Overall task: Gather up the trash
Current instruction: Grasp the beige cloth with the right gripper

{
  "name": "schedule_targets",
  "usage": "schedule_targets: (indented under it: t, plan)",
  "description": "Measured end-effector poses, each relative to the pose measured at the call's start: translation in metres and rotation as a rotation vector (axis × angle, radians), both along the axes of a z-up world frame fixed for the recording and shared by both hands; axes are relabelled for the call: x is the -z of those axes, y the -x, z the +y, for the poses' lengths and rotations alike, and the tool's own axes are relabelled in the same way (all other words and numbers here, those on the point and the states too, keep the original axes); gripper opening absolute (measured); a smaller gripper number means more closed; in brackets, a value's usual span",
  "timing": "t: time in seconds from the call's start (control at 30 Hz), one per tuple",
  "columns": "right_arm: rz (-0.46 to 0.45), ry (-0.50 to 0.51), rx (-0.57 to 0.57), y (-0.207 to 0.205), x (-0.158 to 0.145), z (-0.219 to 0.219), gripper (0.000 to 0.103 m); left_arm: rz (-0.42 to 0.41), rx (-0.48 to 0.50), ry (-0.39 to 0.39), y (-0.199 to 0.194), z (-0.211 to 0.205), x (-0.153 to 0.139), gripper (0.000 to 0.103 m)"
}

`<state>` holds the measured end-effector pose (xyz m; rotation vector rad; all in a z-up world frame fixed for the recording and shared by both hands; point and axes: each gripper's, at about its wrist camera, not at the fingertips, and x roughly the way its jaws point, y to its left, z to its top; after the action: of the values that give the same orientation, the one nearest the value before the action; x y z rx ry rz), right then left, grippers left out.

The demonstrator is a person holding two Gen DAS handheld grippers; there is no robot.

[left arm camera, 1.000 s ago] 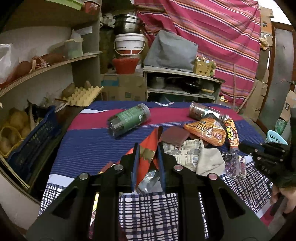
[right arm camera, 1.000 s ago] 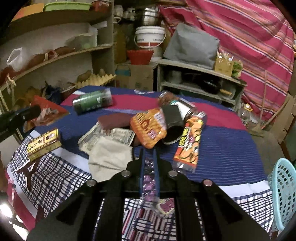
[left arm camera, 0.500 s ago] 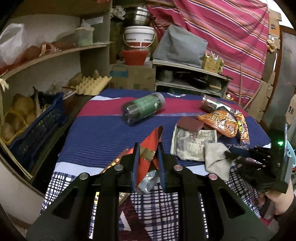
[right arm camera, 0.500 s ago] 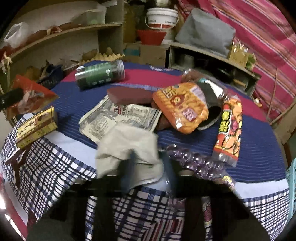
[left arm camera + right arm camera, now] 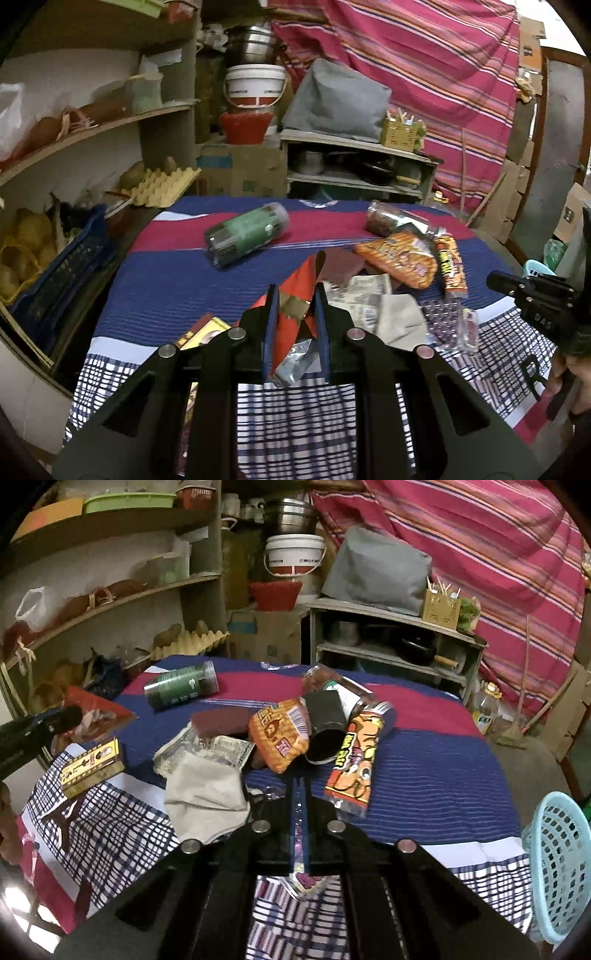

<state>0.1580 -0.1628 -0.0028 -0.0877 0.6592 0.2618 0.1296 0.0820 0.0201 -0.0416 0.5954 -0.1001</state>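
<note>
Nearest, the right gripper (image 5: 298, 812) had just been closing; its jaws were pressed together on a thin clear wrapper with purple print (image 5: 303, 878), apparently picked up as trash. The left gripper (image 5: 294, 325), jaws narrowly parted, pinched a red foil wrapper (image 5: 295, 295) upright between them. Beyond lay more litter on the cloth-covered surface (image 5: 424, 775): a beige cloth (image 5: 207, 797), newspaper (image 5: 229, 747), an orange snack bag (image 5: 280, 734), a long orange packet (image 5: 354, 764), and farther back a green jar (image 5: 180, 689) on its side. A pale blue basket (image 5: 561, 864) stood at the right edge, likely the bin.
</note>
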Motion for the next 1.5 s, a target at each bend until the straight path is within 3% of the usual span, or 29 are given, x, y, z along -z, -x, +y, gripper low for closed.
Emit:
schedule_targets:
  t: [0.23,0.3,0.33,0.37,0.57,0.63,0.67,0.7,0.73,0.87,1.13,1.27,1.3,1.33,1.37,1.4,1.5]
  plan:
    - [0.075,0.05,-0.058,-0.014,0.031,0.042,0.007,0.012,0.004,0.007,0.012,0.003,0.007,0.018]
    - [0.094,0.047,-0.052,-0.019,0.041,0.051,0.031,0.021,0.003,-0.009,0.016,0.008,0.013,0.018]
    - [0.087,0.044,-0.045,-0.02,0.044,0.055,0.054,0.023,0.0,-0.015,0.017,0.01,0.016,0.018]
    - [0.075,0.045,-0.041,-0.021,0.045,0.058,0.059,0.025,-0.004,-0.02,0.019,0.014,0.018,0.018]
    - [0.115,0.096,-0.057,-0.034,0.062,0.081,0.058,0.046,-0.023,0.005,0.02,0.035,0.033,0.018]
    - [0.138,0.092,-0.072,-0.035,0.07,0.085,0.047,0.045,-0.025,0.0,0.018,0.038,0.036,0.018]
    - [0.129,0.096,-0.072,-0.034,0.071,0.086,0.046,0.045,-0.024,0.004,0.018,0.039,0.038,0.018]
    - [0.12,0.095,-0.073,-0.032,0.069,0.085,0.035,0.047,-0.023,0.006,0.017,0.039,0.038,0.018]
    - [0.115,0.1,-0.064,-0.03,0.066,0.082,0.016,0.049,-0.021,0.008,0.017,0.038,0.038,0.018]
    - [0.087,0.017,-0.027,-0.018,0.043,0.048,0.005,0.043,-0.01,0.005,0.012,0.036,0.037,0.018]
    - [0.041,-0.042,0.074,-0.004,0.01,-0.019,0.004,0.028,0.016,0.024,0.008,0.014,0.029,0.018]
    - [0.048,-0.058,0.053,-0.008,0.008,-0.016,0.006,0.016,0.035,0.004,0.007,-0.001,0.024,0.018]
    - [0.052,-0.051,0.044,-0.009,0.01,-0.01,0.011,0.012,0.035,0.006,0.007,-0.004,0.023,0.018]
    - [0.055,-0.037,0.025,-0.011,0.014,0.001,0.031,0.014,0.032,0.009,0.006,-0.006,0.023,0.018]
    - [0.051,-0.026,0.019,-0.011,0.016,0.006,0.058,0.018,0.029,0.013,0.006,-0.007,0.023,0.018]
    - [0.036,-0.004,0.01,-0.011,0.02,0.016,0.064,0.021,0.026,0.014,0.005,-0.007,0.024,0.018]
    - [0.063,0.013,-0.025,-0.018,0.032,0.031,0.064,0.026,0.02,0.006,0.005,-0.006,0.024,0.018]
